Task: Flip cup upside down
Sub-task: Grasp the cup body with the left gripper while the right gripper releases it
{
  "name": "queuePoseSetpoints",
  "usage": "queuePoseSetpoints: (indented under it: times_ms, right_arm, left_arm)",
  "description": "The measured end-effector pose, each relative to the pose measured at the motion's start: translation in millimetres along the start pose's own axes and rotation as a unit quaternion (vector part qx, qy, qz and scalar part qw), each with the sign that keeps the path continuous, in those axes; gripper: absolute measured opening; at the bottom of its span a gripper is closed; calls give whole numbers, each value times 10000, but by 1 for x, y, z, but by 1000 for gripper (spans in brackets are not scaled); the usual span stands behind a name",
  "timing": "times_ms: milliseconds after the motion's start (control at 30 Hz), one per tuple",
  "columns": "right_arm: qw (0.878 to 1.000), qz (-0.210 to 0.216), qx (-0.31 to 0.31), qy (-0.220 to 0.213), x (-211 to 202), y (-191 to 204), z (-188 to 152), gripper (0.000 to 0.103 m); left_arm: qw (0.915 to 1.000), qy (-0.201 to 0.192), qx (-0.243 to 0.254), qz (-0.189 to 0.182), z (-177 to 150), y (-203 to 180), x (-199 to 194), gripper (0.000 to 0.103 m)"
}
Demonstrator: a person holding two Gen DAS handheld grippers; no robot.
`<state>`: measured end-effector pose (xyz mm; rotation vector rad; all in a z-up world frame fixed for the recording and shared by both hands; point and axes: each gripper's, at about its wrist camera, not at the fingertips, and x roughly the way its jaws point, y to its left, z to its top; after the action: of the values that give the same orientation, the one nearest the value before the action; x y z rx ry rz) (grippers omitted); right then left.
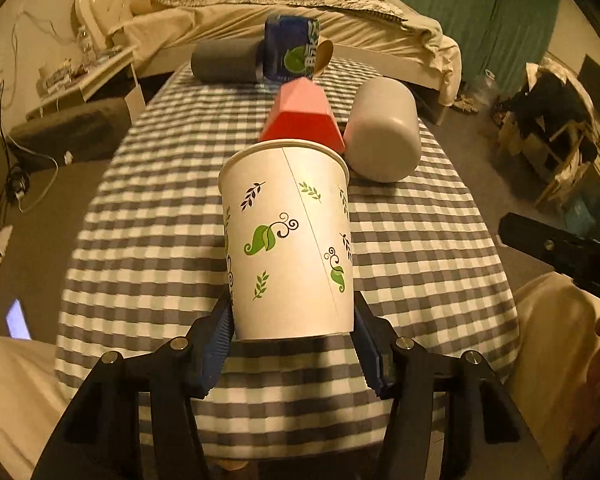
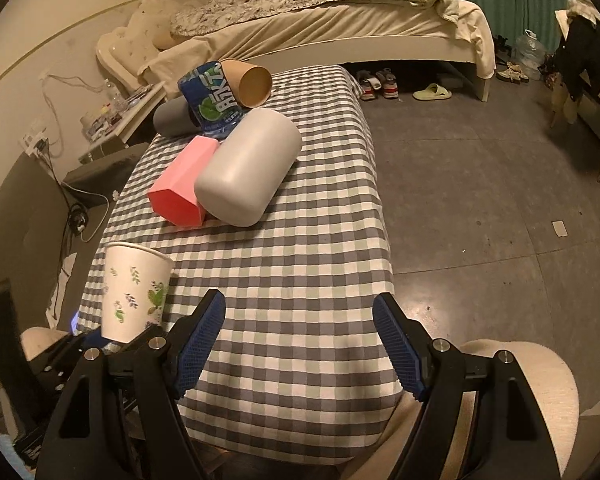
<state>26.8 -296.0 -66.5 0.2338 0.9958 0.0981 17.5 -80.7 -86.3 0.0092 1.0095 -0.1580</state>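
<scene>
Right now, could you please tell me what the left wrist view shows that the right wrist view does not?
Only the left wrist view shows the left gripper shut on the base of the upright white leaf-printed paper cup. Only the right wrist view shows the open, empty right gripper and the shoes under the bed. Both show that cup, the pink hexagonal cup, the light grey cup and the checkered tablecloth.

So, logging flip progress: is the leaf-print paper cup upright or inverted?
Upright: the paper cup has its wide rolled rim on top, narrow base between the left gripper fingers.
</scene>
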Motion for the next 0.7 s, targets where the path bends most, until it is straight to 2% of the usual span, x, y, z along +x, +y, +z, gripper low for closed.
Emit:
queuePoseSetpoints:
  times_ms: [200,267,367,500,700]
  right_arm:
    - [10000,29,-1,12,1,2,0,76]
    - [10000,42,-3,10,1,2,0,76]
    - [10000,72,20,-7,1,2,0,76]
    - [9997,176,158,-35,-1,-3,0,76]
    - [9990,320,307,-72,-2,-9,1,76]
  left_arm:
    - [9996,233,171,55,4,3,-15,57]
    - [9987,439,249,-39,4,3,-17,57]
    - [9958,759,516,9,3,1,-18,57]
    - [9866,1344,928,55,0,-1,-19,57]
    - [9647,2256,1348,185,3,-3,-15,57]
